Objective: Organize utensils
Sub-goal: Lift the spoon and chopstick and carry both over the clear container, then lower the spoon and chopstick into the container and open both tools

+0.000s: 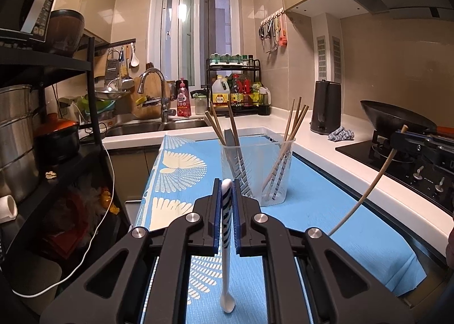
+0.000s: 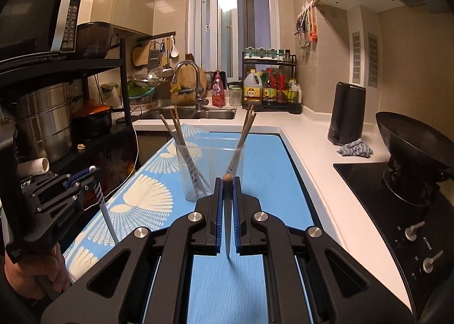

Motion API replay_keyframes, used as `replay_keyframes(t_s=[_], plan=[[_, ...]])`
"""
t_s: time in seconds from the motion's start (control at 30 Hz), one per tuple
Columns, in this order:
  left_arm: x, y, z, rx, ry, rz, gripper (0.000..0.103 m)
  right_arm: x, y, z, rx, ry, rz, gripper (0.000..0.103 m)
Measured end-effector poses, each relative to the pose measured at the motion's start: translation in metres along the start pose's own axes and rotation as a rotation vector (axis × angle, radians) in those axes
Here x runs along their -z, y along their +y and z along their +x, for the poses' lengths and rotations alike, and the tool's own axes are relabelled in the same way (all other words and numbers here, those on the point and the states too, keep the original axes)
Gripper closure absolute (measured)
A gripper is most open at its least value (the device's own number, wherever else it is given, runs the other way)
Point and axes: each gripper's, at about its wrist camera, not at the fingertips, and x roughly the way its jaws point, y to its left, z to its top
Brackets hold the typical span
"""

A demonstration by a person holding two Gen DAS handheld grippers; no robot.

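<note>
Two grippers are up over the blue cloth (image 1: 326, 210), each pinching one utensil. Left gripper (image 1: 226, 185) has its blue pads pressed together on a white spoon w/ dark stripes on the handle (image 1: 227, 253); handle end pokes up between the tips, bowl hangs down toward the cloth (clear of it, as far as the left wrist view shows). Right gripper (image 2: 226, 182) is clamped on a wooden chopstick (image 2: 227, 224), thick end at the fingertips, pointed end hanging below the jaws. Seen from the left wrist view, that same chopstick (image 1: 366, 190) slants down from the right gripper (image 1: 404, 132) at the frame's right edge. Clear plastic cup (image 1: 256, 170) stands upright on the cloth, just beyond both grippers, w/ several chopsticks already leaning inside, some left, some right. White counter (image 1: 326, 142) runs beside the cloth; black kettle (image 1: 326, 108) and wok (image 1: 397, 118) sit farther right. A hand (image 2: 37, 270) grips the left gripper's handle in the right wrist view.
</note>
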Motion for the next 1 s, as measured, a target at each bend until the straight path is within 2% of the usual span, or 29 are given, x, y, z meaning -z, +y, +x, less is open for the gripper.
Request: replay_keyframes(t_s=[0.3,0.6,0.8,1.0], plan=[[-0.013,0.000,0.008,0.010,0.069,-0.021,0.097,-0.021,0.005,0.022,-0.014,0.063,-0.013,0.096],[-0.035,-0.001,0.018,0.053,0.129,-0.049,0.097,-0.044,0.003,0.041,-0.029,0.113,-0.018,0.097],[-0.075,0.002,0.032,0.123,0.161,-0.061,0.097,-0.085,-0.003,0.048,-0.060,0.090,0.010,0.097],[-0.141,0.002,0.055,0.189,0.132,-0.058,0.097,-0.145,-0.004,0.056,-0.077,0.014,0.004,0.097]])
